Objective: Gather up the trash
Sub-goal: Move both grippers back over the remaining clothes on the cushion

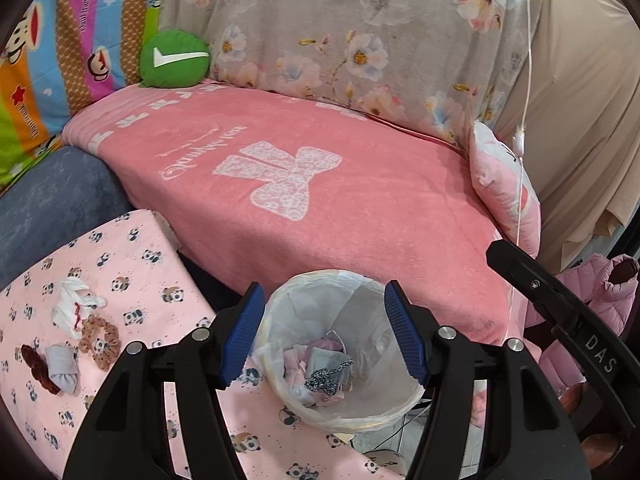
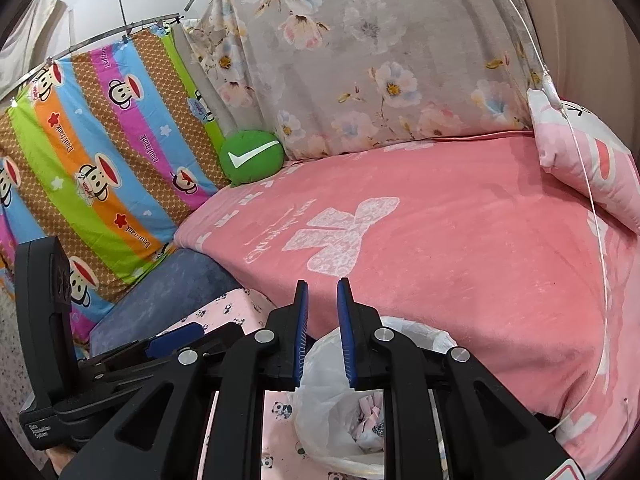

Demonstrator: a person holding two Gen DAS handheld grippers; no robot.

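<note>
One white-lined trash bin [image 1: 340, 352], part-filled.

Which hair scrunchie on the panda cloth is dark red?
The dark red scrunchie is the one at the left edge, beside the grey scrap. The other scrunchie is light brown with spots and lies just right of it.

- Bin liner [image 1: 344, 344]: thin, translucent white plastic film, crinkled, faintly glossy.
- Left gripper [image 1: 325, 332]: matt black plastic arms, ribbed blue pads [image 1: 245, 336], shiny metal pins.
- Right gripper [image 2: 322, 336]: same matt black plastic, with 2 ribbed blue pads.
- Pink blanket [image 1: 360, 200]: soft, fuzzy, matt cloth.
- Panda-print cover [image 1: 132, 256]: smooth, flat-woven cloth.
- Floral sheet [image 1: 340, 32]: thin, smooth fabric.
- Green round cushion [image 1: 175, 59]: plush cloth.
- Scraps in the bin [image 1: 320, 368]: soft cloth or paper, cannot tell which.
</note>
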